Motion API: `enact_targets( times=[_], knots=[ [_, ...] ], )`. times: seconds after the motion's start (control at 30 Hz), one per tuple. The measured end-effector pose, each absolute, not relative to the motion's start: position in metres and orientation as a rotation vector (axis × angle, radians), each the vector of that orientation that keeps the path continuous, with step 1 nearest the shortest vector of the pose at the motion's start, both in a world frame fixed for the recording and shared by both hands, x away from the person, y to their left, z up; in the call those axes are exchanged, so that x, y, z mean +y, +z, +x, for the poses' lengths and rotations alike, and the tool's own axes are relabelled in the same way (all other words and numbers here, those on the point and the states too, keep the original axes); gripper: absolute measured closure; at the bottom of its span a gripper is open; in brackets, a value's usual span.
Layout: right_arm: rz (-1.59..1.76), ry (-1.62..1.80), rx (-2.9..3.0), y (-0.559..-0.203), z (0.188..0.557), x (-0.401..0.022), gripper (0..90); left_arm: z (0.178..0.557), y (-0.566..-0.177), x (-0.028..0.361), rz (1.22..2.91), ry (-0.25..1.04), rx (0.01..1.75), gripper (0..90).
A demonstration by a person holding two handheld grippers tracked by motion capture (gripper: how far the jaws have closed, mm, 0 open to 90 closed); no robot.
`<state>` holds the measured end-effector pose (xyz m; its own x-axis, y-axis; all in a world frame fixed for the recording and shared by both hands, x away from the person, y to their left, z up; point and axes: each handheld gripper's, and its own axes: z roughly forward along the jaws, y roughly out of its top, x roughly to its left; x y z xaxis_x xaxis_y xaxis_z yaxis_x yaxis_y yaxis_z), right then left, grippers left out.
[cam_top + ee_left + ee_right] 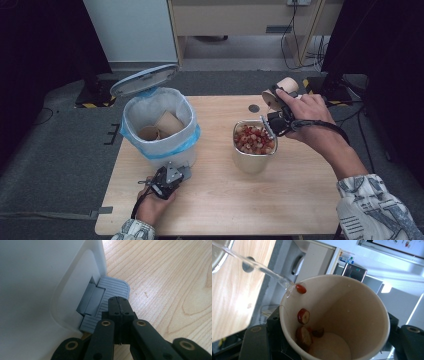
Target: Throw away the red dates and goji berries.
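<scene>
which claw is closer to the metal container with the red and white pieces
Right. The right claw, gripping a paper cup, is tipped at the back rim of the metal container. The left claw rests shut on the white bin's pedal, left of the container.

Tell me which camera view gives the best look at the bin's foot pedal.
The left gripper view: the grey ribbed pedal sits close up at the foot of the white bin, with the shut left gripper pressing its top. The high view shows a small grey corner of the pedal beside that gripper. The right gripper view looks into a paper cup instead.
</scene>
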<state>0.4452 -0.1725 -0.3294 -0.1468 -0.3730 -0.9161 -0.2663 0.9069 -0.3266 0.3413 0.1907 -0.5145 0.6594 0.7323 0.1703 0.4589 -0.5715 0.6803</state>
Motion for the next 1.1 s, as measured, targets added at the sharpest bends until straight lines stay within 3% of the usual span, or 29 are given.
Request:
enact_targets(
  times=[1.1],
  knots=[
    [-0.536,-0.129,1.687,-0.3297,0.4417,-0.1688,31.1,0.3413,-0.5145,0.1906,2.270,0.591,0.918,90.0]
  ],
)
